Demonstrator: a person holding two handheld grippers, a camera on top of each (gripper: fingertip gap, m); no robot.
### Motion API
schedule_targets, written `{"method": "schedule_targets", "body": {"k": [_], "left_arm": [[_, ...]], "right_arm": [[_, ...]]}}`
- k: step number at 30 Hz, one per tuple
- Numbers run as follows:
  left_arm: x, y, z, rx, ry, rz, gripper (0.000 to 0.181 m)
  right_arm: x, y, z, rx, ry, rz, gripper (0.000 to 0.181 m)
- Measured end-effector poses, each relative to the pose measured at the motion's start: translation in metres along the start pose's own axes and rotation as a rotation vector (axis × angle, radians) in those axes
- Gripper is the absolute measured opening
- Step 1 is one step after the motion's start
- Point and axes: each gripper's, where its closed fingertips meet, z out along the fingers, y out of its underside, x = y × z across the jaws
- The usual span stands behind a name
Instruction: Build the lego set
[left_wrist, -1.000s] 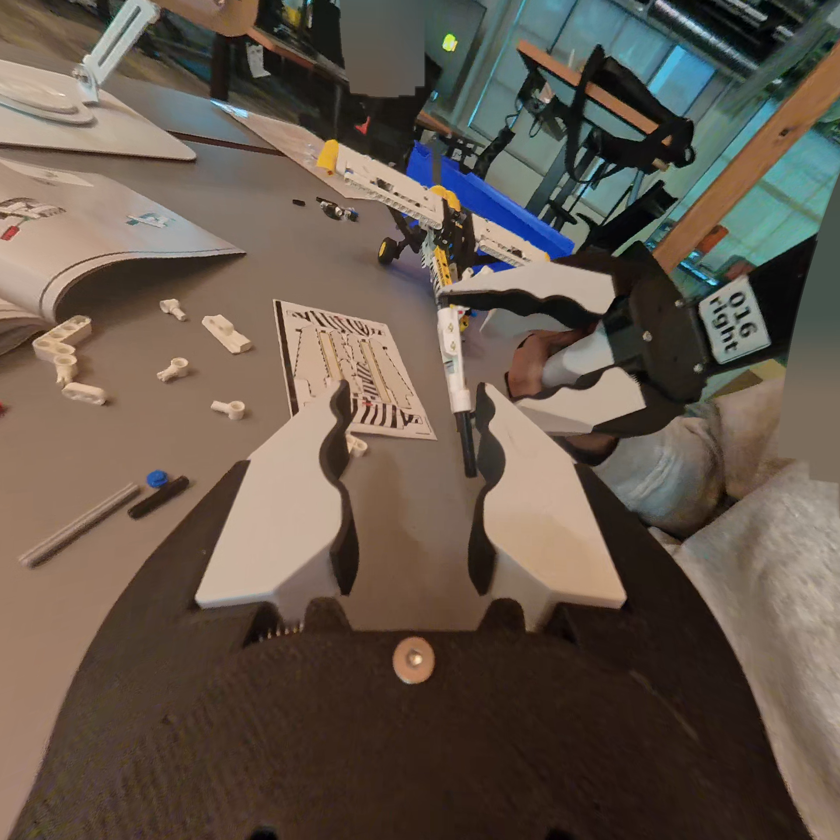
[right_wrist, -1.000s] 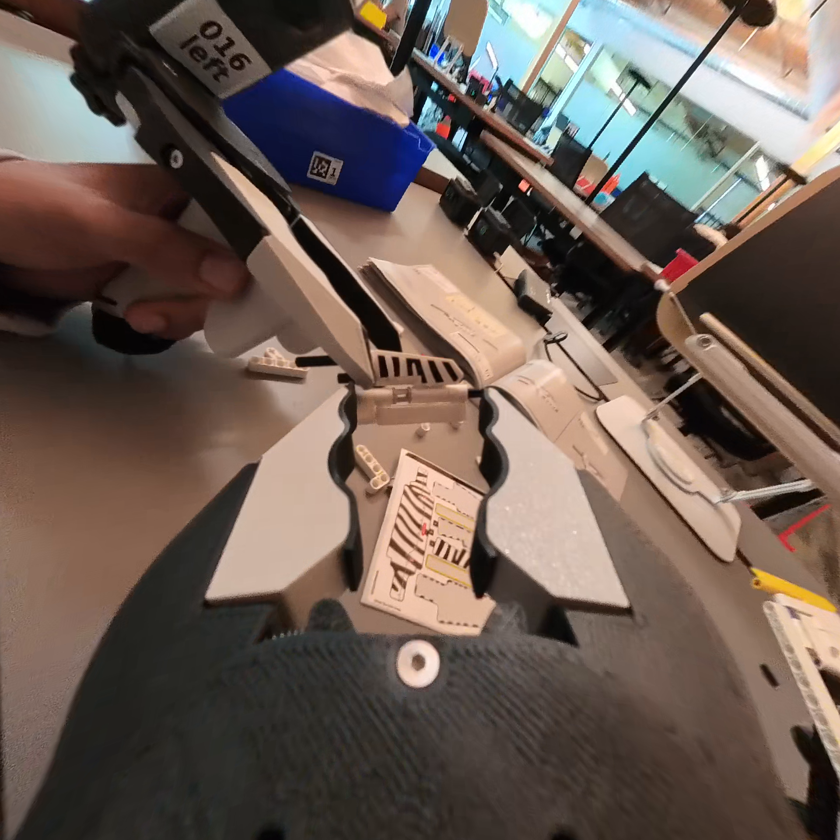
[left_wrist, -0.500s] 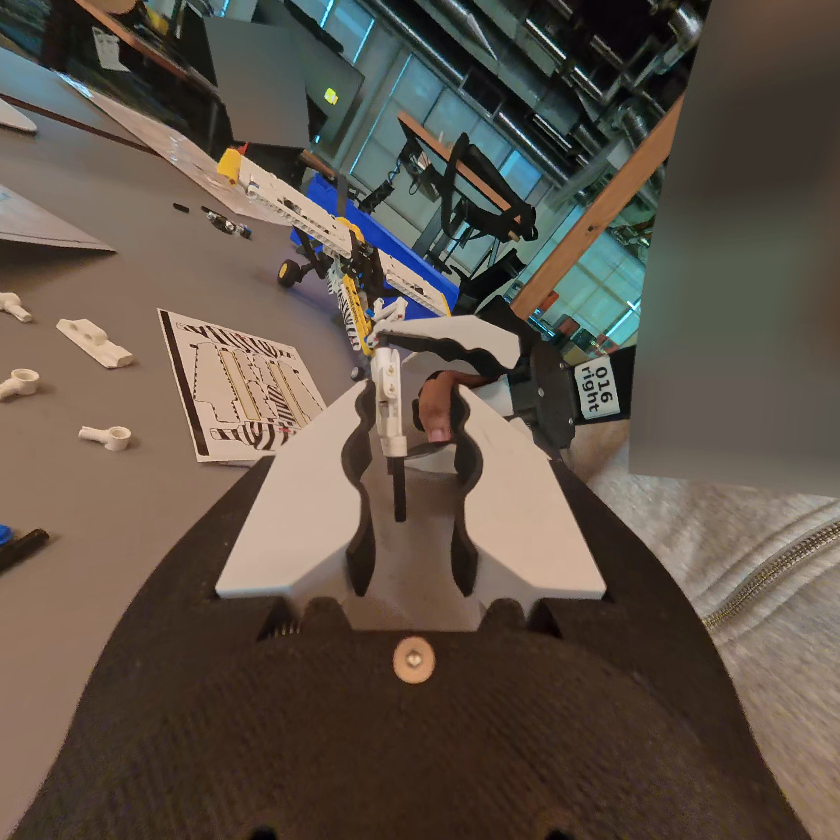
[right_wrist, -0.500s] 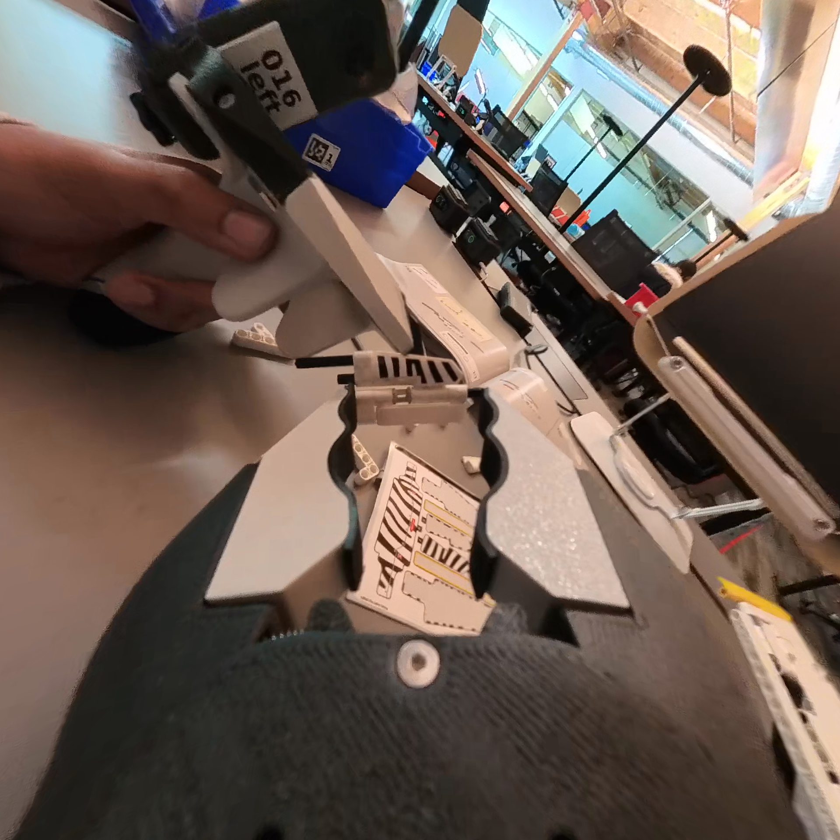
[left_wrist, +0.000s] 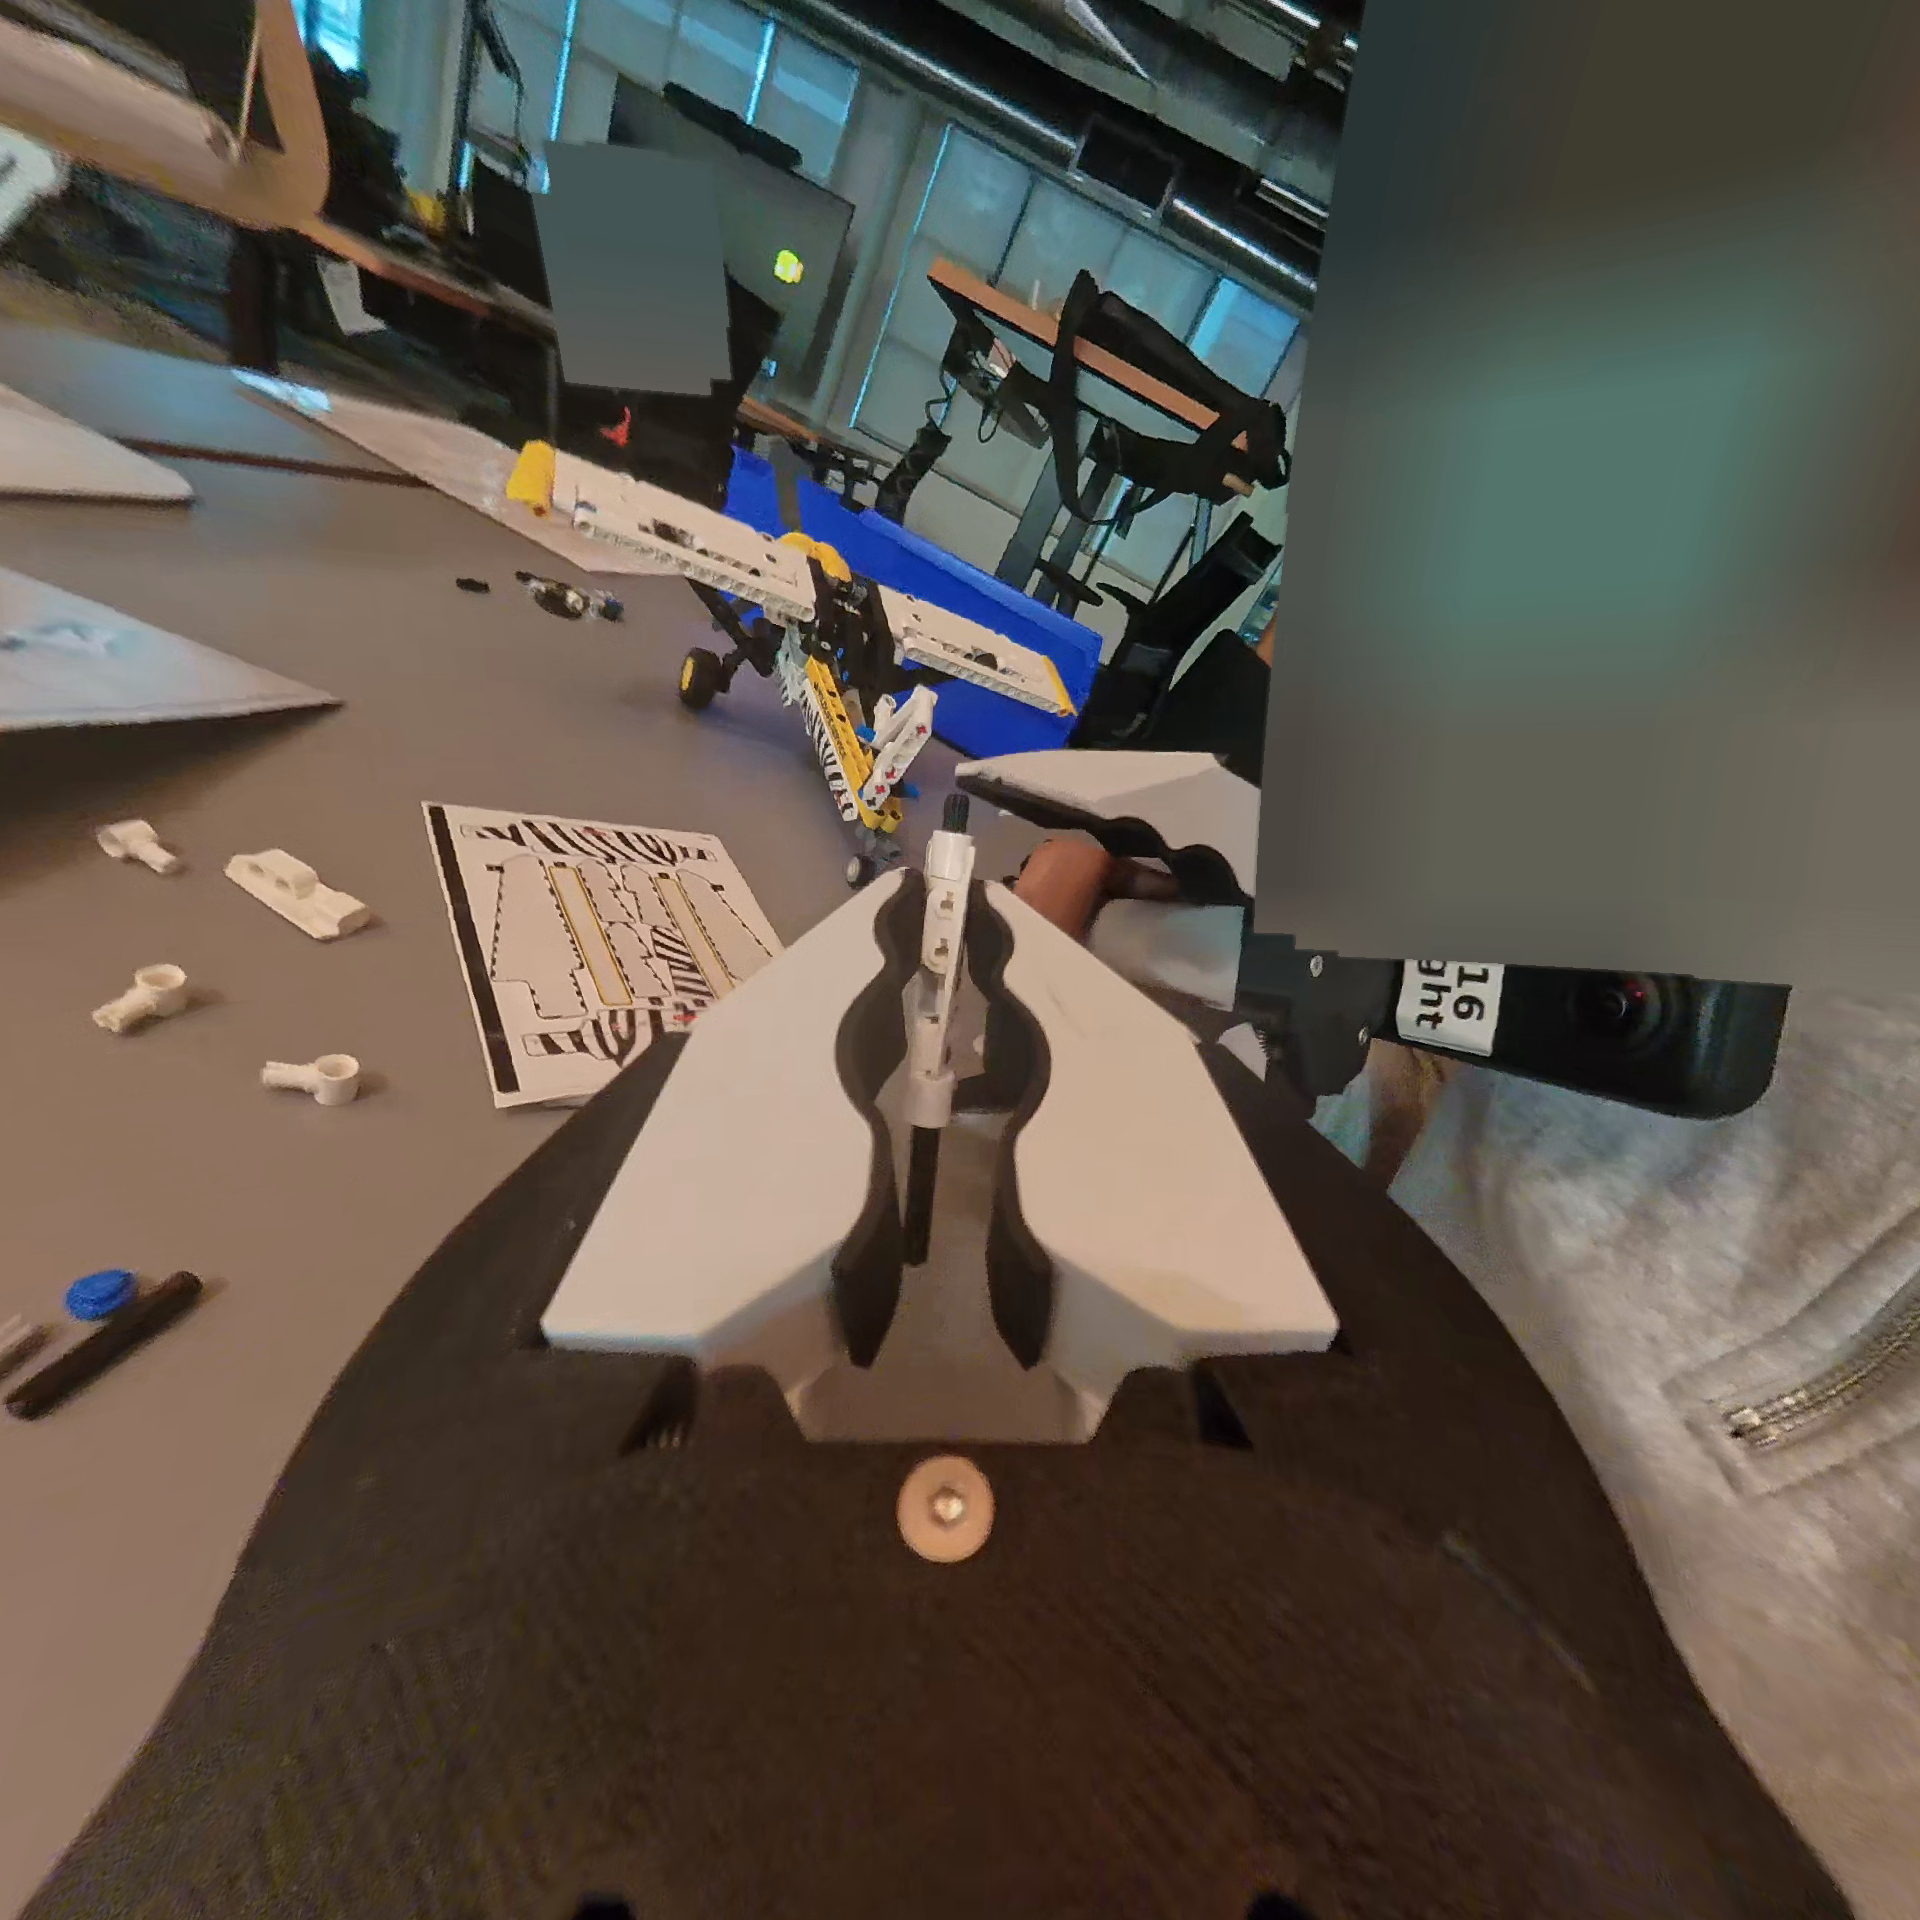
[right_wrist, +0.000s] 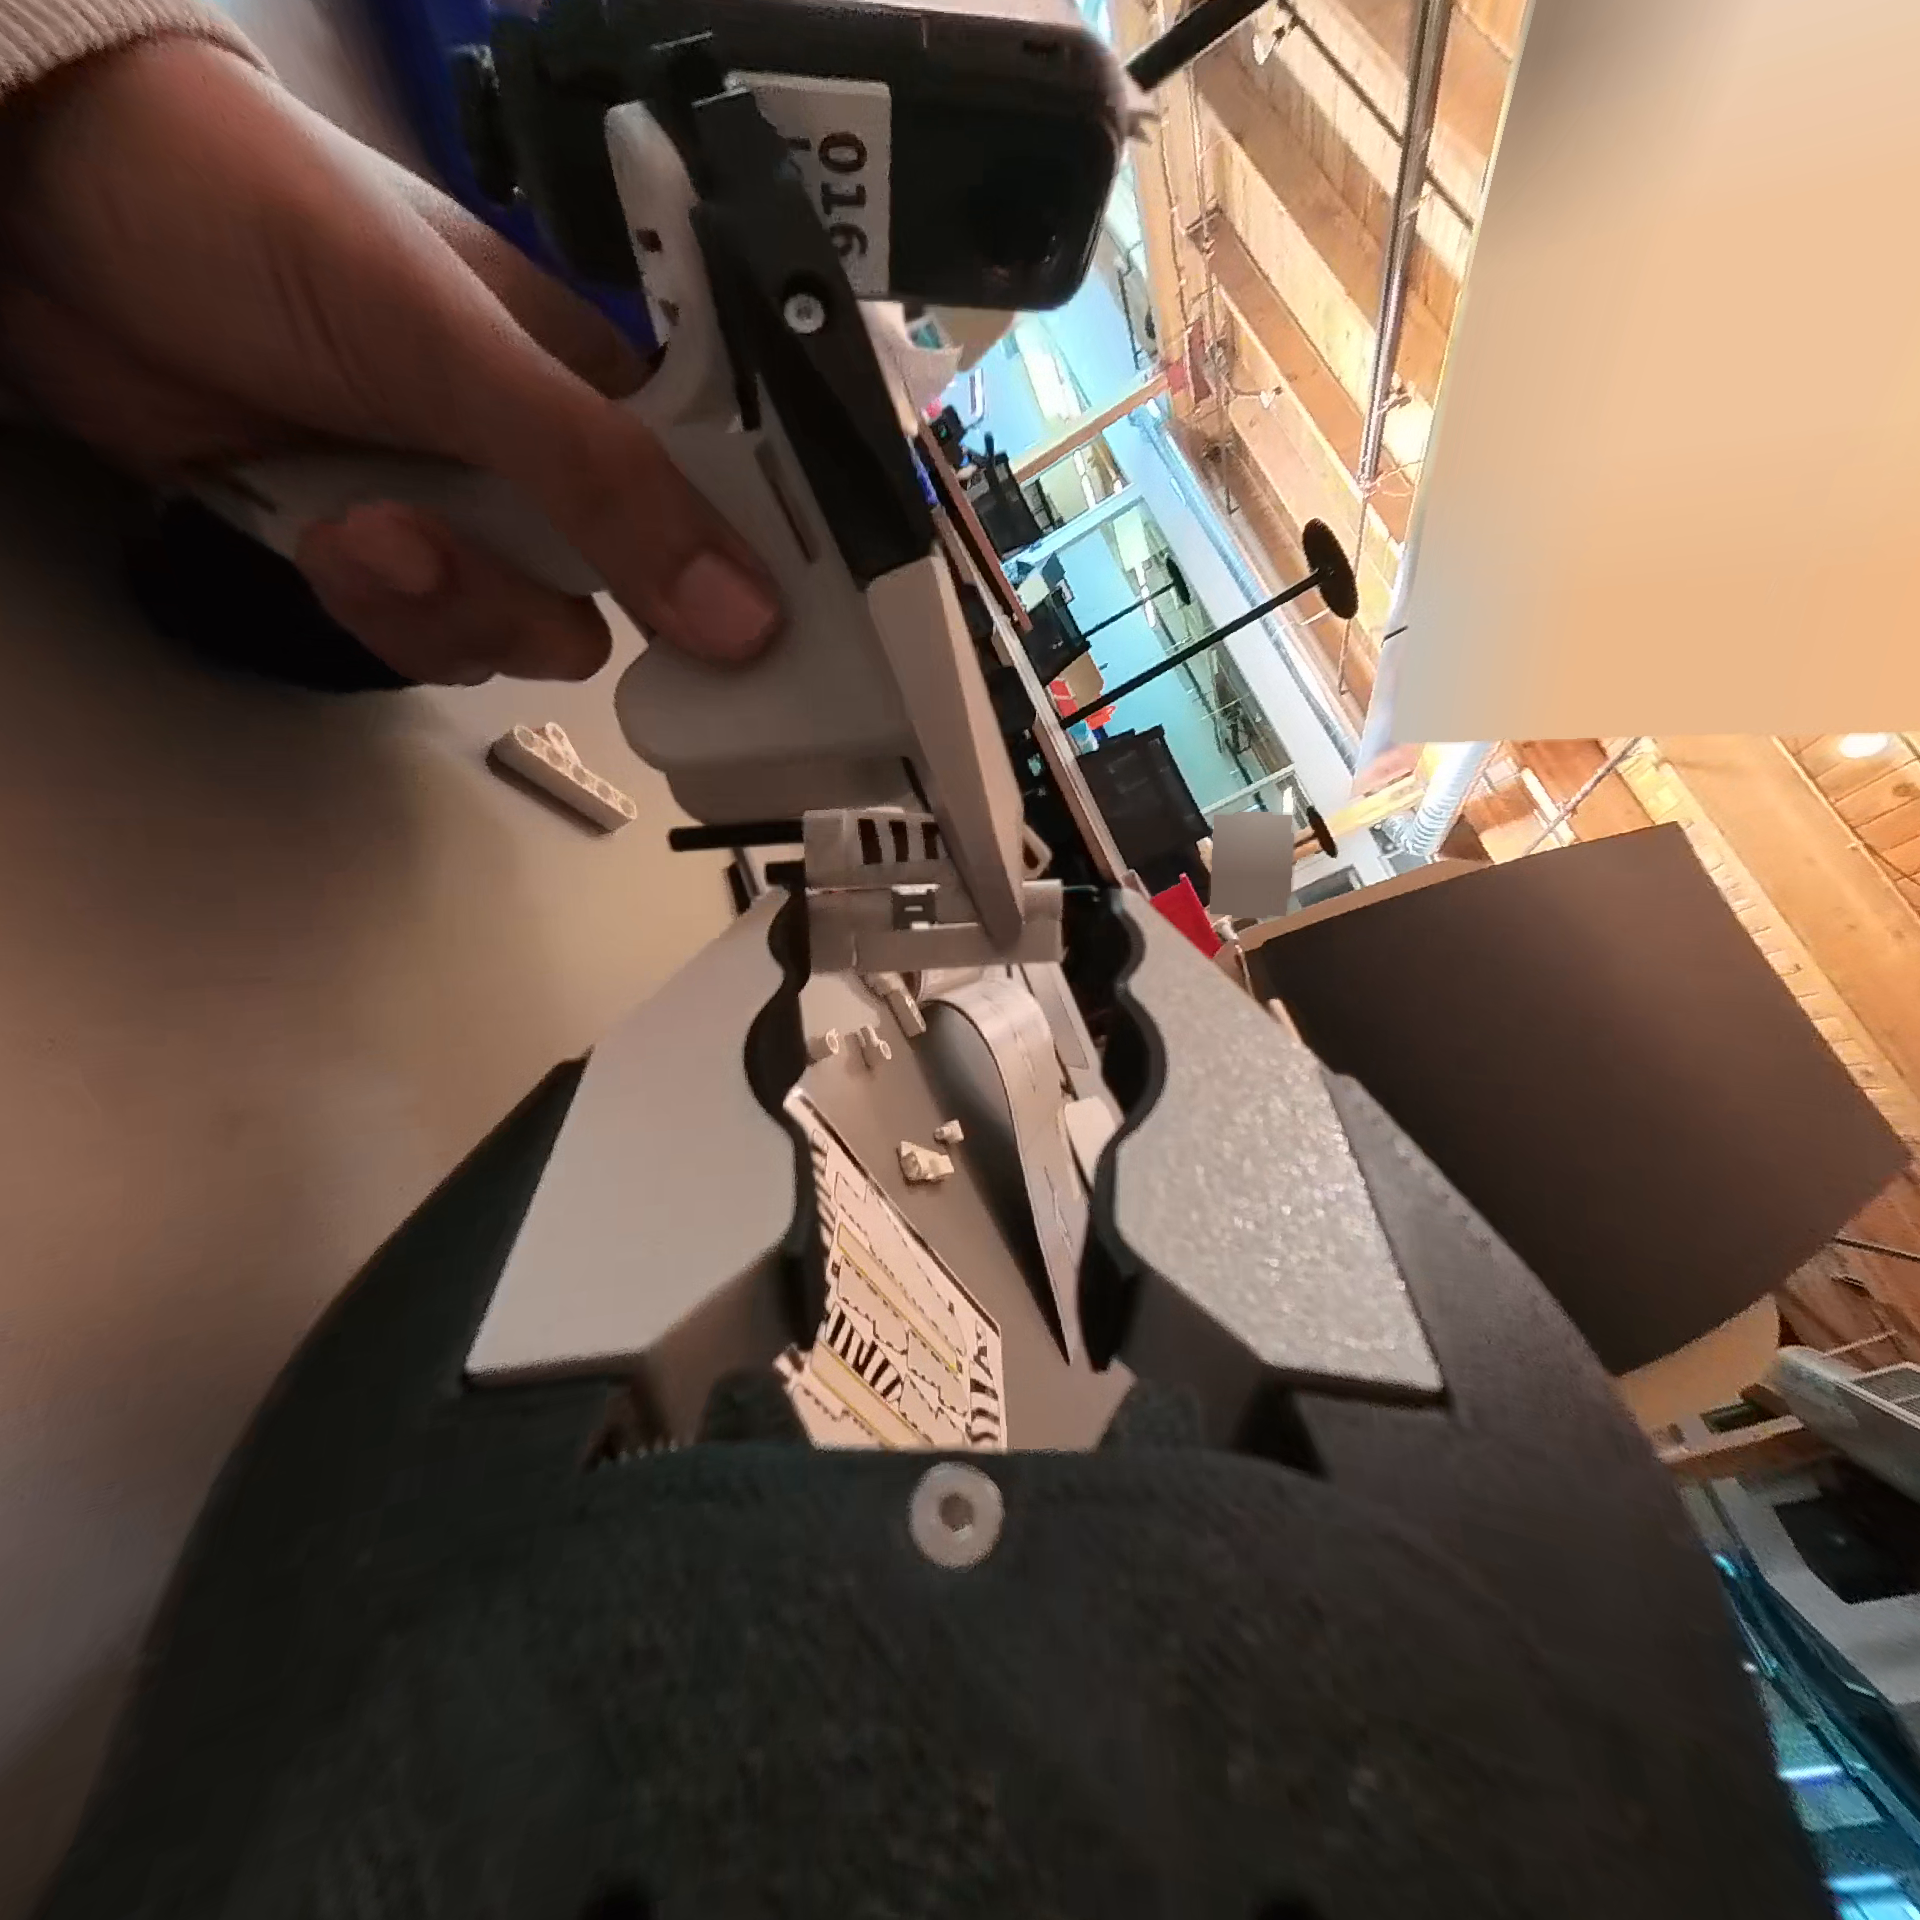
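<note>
- left gripper (left_wrist: 940, 940): fingers closed in on the white sub-assembly (left_wrist: 938, 977), a narrow white piece w/ a black axle (left_wrist: 920, 1184) out its lower end; it runs lengthwise down the gap, pads look to be touching its sides (slight blur, so grip firmness is a guess)
- right gripper (right_wrist: 935, 930): clamped across the same sub-assembly at the tips, seen here as a white hinged panel w/ a slotted grille (right_wrist: 878, 840); one left finger (right_wrist: 961, 727) comes down over it from above, person's hand (right_wrist: 343, 343) on that handle
- so the piece is held in the air by both tools, above the table (left_wrist: 312, 1247), not on it
- step, as I read it: handover or re-grip between grippers, prob. to align the piece before joining to the plane model (left_wrist: 810, 623)
- doing it well: keep one side clamped until the other is clearly seated; squeeze on flat faces, not on the axle (it could slide or pivot)
- keep the two tools square to each other; twisting could pop the hinge
- outward: sticker sheet (left_wrist: 592, 935) just beyond the left fingers, loose white connectors (left_wrist: 312, 1075) left of it, black pin and blue stud (left_wrist: 99, 1294) near left edge
- model stands well apart, blue bin (left_wrist: 956, 613) behind it; white beam (right_wrist: 561, 774) lies on the table in right view
- risk: drop into the loose parts (hard to re-find)
</note>
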Motion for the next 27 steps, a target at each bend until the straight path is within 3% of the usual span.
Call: {"method": "schedule_targets", "body": {"k": [14, 16, 19, 24, 27], "left_arm": [[0.014, -0.011, -0.006, 0.076, -0.044, 0.301, 0.006], [0.014, -0.012, -0.007, 0.083, -0.044, 0.311, 0.006], [0.013, -0.015, -0.008, 0.104, -0.054, 0.345, 0.006], [0.018, -0.009, -0.002, 0.064, -0.059, 0.417, 0.006], [0.022, -0.004, 0.002, 0.032, -0.050, 0.460, 0.006]], "right_arm": [[0.010, -0.007, -0.009, 0.120, -0.047, 0.257, 0.060], [0.012, -0.007, -0.012, 0.143, -0.082, 0.348, 0.049], [0.020, -0.010, -0.021, 0.207, -0.152, 0.523, 0.012], [0.056, -0.004, -0.033, 0.333, -0.132, 0.902, 0.021], [0.051, -0.008, -0.030, 0.320, -0.268, 1.044, 0.021]]}}
